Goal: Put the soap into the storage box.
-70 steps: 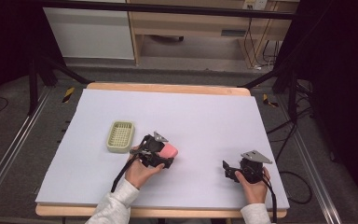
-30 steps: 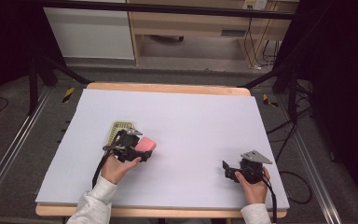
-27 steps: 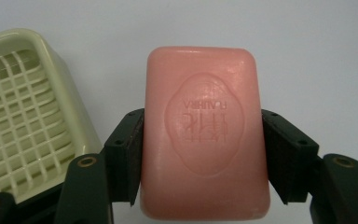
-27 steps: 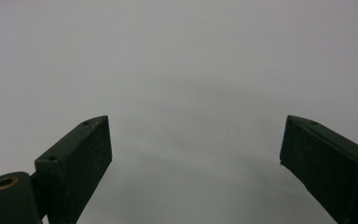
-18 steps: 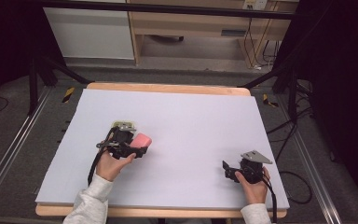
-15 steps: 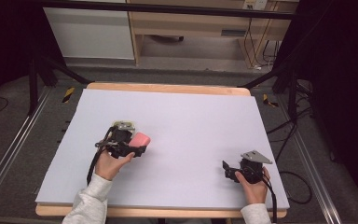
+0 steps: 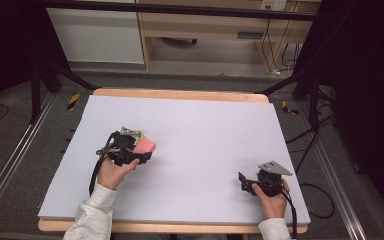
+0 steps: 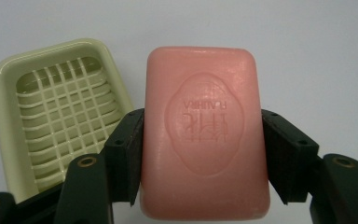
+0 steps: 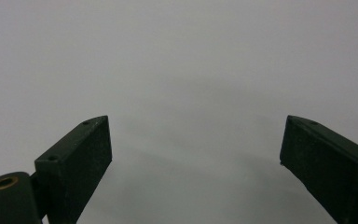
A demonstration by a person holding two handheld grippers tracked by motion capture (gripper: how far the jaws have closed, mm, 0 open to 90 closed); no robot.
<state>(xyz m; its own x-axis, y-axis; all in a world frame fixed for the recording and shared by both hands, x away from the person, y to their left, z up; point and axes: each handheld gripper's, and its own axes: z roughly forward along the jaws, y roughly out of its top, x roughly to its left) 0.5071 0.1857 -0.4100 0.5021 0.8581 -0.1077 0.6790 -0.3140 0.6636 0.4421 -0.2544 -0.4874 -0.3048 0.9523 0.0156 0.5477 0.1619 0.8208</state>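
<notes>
A pink bar of soap with an embossed oval sits between the two black jaws of my left gripper, which is shut on its long sides. In the high view the soap hangs at the table's left, held by my left gripper. A pale green soap dish with a grid floor lies just beside and below the soap; from above only its edge peeks out behind the gripper. My right gripper rests near the front right, its jaws wide open over bare table.
The white table top has a wooden rim at the back. Black frame legs and cables stand off the table's right side. A wooden cabinet lies beyond the far edge.
My left gripper has carried the soap leftward across the table until it hangs over the soap dish, now mostly hidden beneath it. The right gripper has stayed still.
</notes>
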